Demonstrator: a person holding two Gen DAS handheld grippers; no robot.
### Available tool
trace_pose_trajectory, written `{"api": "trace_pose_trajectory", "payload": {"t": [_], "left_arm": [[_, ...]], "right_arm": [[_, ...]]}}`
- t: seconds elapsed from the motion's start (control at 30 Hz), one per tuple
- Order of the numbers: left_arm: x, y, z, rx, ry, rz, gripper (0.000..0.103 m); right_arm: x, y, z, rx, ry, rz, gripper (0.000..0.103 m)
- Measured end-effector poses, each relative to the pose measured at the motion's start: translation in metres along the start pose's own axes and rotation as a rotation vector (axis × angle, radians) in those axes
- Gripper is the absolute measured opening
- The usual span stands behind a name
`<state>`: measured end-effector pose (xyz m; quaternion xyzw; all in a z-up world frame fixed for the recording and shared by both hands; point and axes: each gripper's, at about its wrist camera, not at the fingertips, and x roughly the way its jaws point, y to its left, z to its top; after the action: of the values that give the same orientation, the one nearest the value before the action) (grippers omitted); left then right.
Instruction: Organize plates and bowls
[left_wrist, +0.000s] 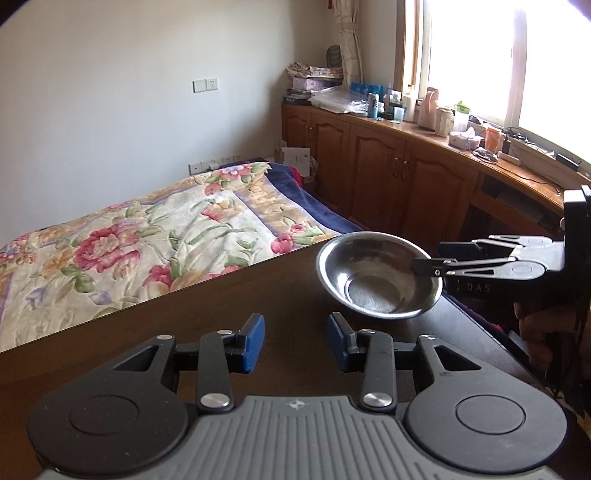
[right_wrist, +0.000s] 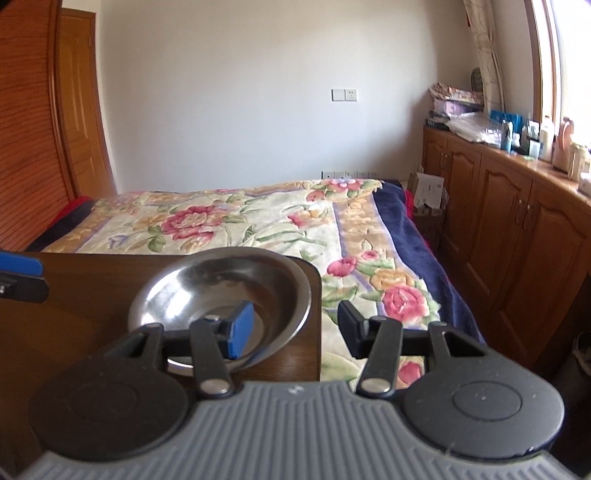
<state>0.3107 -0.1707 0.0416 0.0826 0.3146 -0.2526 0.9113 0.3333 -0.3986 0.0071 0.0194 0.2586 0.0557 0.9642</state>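
Observation:
A single steel bowl (left_wrist: 369, 269) sits near the far right corner of the dark wooden table (left_wrist: 229, 306). My right gripper (left_wrist: 428, 257) comes in from the right and is open, astride the bowl's right rim. In the right wrist view its blue-padded left finger (right_wrist: 240, 330) is inside the bowl (right_wrist: 207, 291), while the right finger (right_wrist: 349, 328) is outside, past the table's (right_wrist: 74, 302) edge; the right gripper (right_wrist: 293, 328) holds nothing. My left gripper (left_wrist: 295, 341) hovers open over the table, short of the bowl, and is empty. No plates are in view.
A bed with a floral blanket (left_wrist: 147, 240) lies just beyond the table's far edge. Wooden cabinets (left_wrist: 388, 166) with a cluttered top run under the window on the right. A person's hand (left_wrist: 535, 332) holds the right gripper's handle off the table's right side.

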Motion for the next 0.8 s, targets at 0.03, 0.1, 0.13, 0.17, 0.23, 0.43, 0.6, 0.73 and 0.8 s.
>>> {"api": "trace_pose_trajectory", "payload": {"t": [0.03, 0.1, 0.13, 0.17, 0.23, 0.43, 0.6, 0.73, 0.8], "left_arm": [[0.004, -0.001, 0.002, -0.001, 0.007, -0.009, 0.041], [0.012, -0.002, 0.006, -0.004, 0.022, -0.029, 0.041], [0.016, -0.003, 0.007, -0.008, 0.030, -0.041, 0.041], [0.020, -0.004, 0.009, -0.012, 0.039, -0.052, 0.041], [0.027, -0.007, 0.013, -0.015, 0.051, -0.072, 0.041], [0.047, -0.012, 0.023, 0.003, 0.086, -0.108, 0.041], [0.066, -0.008, 0.027, -0.050, 0.133, -0.150, 0.040], [0.077, -0.006, 0.030, -0.099, 0.160, -0.186, 0.037], [0.080, -0.007, 0.030, -0.110, 0.164, -0.191, 0.034]], "right_arm": [[0.001, -0.001, -0.001, 0.010, 0.004, 0.004, 0.052], [0.003, -0.002, -0.001, 0.025, 0.012, 0.014, 0.052], [0.004, -0.001, -0.001, 0.029, 0.014, 0.017, 0.052], [0.005, 0.000, -0.001, 0.032, 0.016, 0.019, 0.052], [0.005, 0.001, -0.001, 0.035, 0.018, 0.024, 0.051], [0.008, 0.002, 0.001, 0.037, 0.038, 0.044, 0.037], [0.008, 0.002, 0.003, 0.045, 0.044, 0.055, 0.034], [0.008, 0.001, 0.003, 0.046, 0.047, 0.058, 0.032], [0.009, 0.001, 0.003, 0.045, 0.050, 0.059, 0.029]]}}
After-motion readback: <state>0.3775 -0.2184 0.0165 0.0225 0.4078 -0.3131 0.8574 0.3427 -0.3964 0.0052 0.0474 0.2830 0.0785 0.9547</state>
